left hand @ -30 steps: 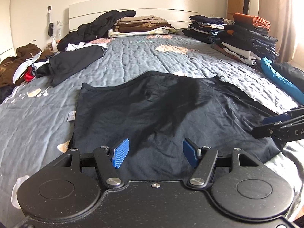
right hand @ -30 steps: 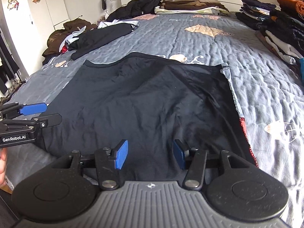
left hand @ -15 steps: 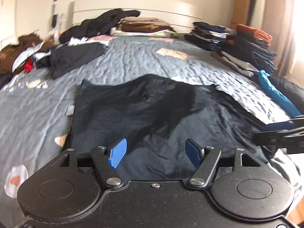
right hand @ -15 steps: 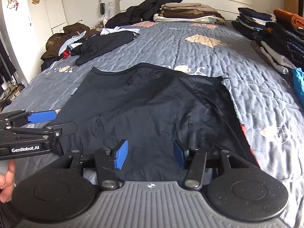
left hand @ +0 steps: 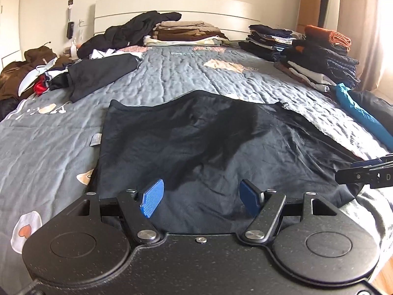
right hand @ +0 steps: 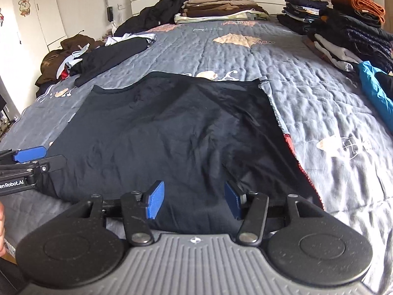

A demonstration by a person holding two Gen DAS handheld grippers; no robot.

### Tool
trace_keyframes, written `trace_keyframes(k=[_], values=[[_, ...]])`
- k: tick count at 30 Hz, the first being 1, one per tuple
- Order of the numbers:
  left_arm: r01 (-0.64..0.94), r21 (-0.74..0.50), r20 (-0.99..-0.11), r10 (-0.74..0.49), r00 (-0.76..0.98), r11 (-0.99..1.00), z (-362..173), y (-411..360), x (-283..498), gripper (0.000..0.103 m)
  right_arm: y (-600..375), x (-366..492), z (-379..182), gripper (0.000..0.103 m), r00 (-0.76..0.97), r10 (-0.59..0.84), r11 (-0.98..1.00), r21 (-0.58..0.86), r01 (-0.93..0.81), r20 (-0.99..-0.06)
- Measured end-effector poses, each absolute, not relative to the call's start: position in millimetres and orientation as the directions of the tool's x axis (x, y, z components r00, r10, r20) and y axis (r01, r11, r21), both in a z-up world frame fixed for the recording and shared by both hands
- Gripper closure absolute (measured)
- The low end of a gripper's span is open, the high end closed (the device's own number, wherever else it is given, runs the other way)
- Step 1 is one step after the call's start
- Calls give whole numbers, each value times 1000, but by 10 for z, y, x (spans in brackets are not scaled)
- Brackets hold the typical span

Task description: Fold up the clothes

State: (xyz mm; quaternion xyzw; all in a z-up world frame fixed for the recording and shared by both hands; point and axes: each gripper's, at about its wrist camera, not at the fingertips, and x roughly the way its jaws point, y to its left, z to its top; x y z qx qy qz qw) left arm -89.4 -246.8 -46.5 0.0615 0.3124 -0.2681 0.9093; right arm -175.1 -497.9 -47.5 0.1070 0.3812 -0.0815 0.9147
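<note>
A black garment (left hand: 208, 147) lies spread flat on the grey quilted bed (left hand: 172, 73), its near edge toward me. It also shows in the right wrist view (right hand: 172, 135). My left gripper (left hand: 200, 198) is open and empty, hovering just above the garment's near left part. My right gripper (right hand: 192, 199) is open and empty above the near right part. Each gripper shows at the edge of the other's view: the right one (left hand: 363, 172) at the far right, the left one (right hand: 29, 159) at the far left.
Folded clothes are stacked along the right edge (left hand: 319, 56) and by the headboard (left hand: 186, 32). Unfolded dark and brown clothes are heaped at the left (left hand: 93, 71). A blue garment (left hand: 361, 115) lies at the right. The headboard (left hand: 172, 5) is white.
Both grippers have drawn back and risen slightly, staying open. The garment has not moved.
</note>
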Motion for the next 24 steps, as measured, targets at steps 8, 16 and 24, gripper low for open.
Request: trace_keyframes(k=[8,16,24], values=[[484,-115,-578,-455,677,867,-244,-2311,-812,29,-4728,-1708,-254,46,711,-74,964,132,230,-700],[467,-74,-597,-414,687,881,-299,-2341,-679,29,-4611,-1597,-277,44,687,-77,979,77,191,-722],[488,-44,-626,-405,667,872,-388,-2380,-657,28,-4718,-1509,-268,44,673,-87,968,98,232,-734]])
